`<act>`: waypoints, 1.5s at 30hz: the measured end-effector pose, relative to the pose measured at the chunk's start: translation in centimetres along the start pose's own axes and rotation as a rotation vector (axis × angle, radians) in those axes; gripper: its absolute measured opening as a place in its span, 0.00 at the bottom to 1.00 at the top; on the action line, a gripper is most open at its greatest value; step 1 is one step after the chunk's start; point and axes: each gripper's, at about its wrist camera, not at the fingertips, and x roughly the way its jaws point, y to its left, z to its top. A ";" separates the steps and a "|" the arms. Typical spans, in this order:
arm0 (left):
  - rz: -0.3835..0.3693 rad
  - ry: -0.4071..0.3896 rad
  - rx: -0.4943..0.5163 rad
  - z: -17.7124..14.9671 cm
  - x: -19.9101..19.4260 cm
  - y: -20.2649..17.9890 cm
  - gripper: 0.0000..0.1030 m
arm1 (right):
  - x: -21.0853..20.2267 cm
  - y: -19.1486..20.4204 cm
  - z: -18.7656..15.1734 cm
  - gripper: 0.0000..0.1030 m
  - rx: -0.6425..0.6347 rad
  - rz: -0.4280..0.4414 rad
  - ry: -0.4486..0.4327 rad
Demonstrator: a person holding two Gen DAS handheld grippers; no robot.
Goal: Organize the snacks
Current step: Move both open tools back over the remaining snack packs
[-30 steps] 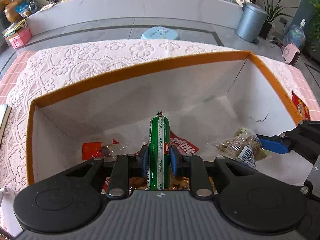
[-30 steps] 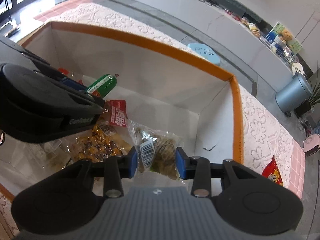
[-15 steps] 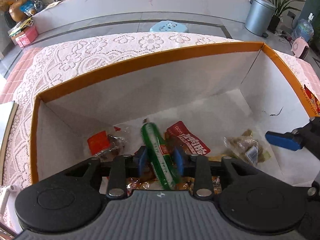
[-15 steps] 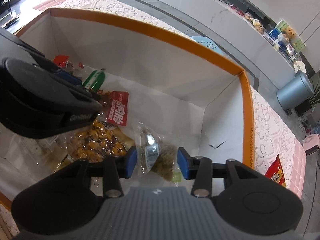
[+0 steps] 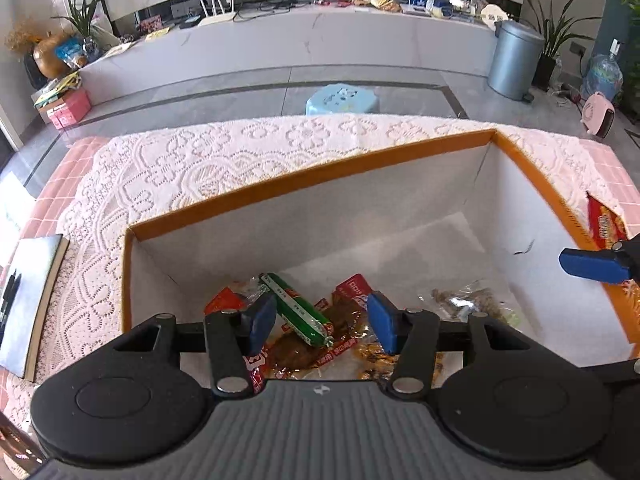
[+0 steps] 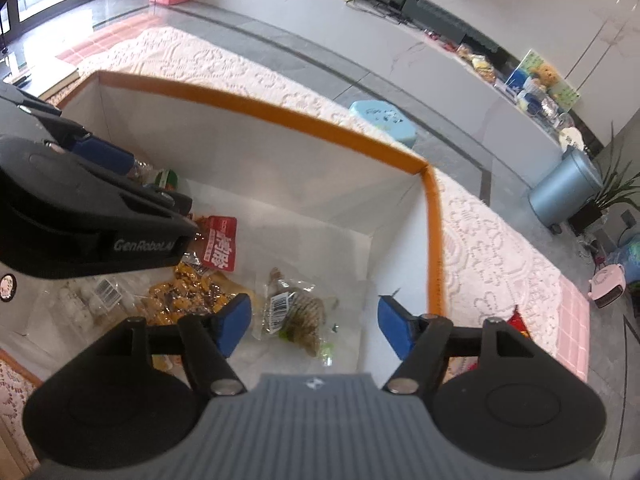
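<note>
Inside orange-rimmed box (image 5: 312, 172): green sausage (image 5: 298, 310) atop red snack packs (image 5: 352, 292), clear nut packet (image 6: 292, 312) alongside; red packet (image 5: 604, 226) outside on lace cloth (image 5: 200, 160). Left gripper (image 5: 322, 322) and right gripper (image 6: 314, 326) now spread, empty; sausage and packet released since earlier.

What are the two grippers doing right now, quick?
Left gripper: open, holding nothing; the green sausage lies in the box below.
Right gripper: open, holding nothing; the clear snack bag lies below.
</note>
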 end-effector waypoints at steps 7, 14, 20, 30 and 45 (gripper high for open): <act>-0.031 -0.092 -0.013 -0.3 -3.0 -0.6 0.60 | -3.7 -0.7 -1.4 0.70 0.060 -0.050 -0.088; -0.093 -0.238 -0.008 -1.7 -6.6 -2.2 0.61 | -7.9 -1.8 -4.4 0.72 0.123 -0.145 -0.176; -0.154 -0.331 0.025 -3.0 -9.0 -4.0 0.61 | -11.4 -4.0 -8.3 0.72 0.273 -0.215 -0.276; -0.346 -0.298 0.067 -6.0 -9.2 -7.3 0.61 | -14.7 -6.6 -15.9 0.79 0.480 -0.250 -0.385; -0.439 -0.234 0.318 -8.7 -7.0 -16.0 0.61 | -12.2 -10.6 -23.2 0.80 0.591 -0.332 -0.238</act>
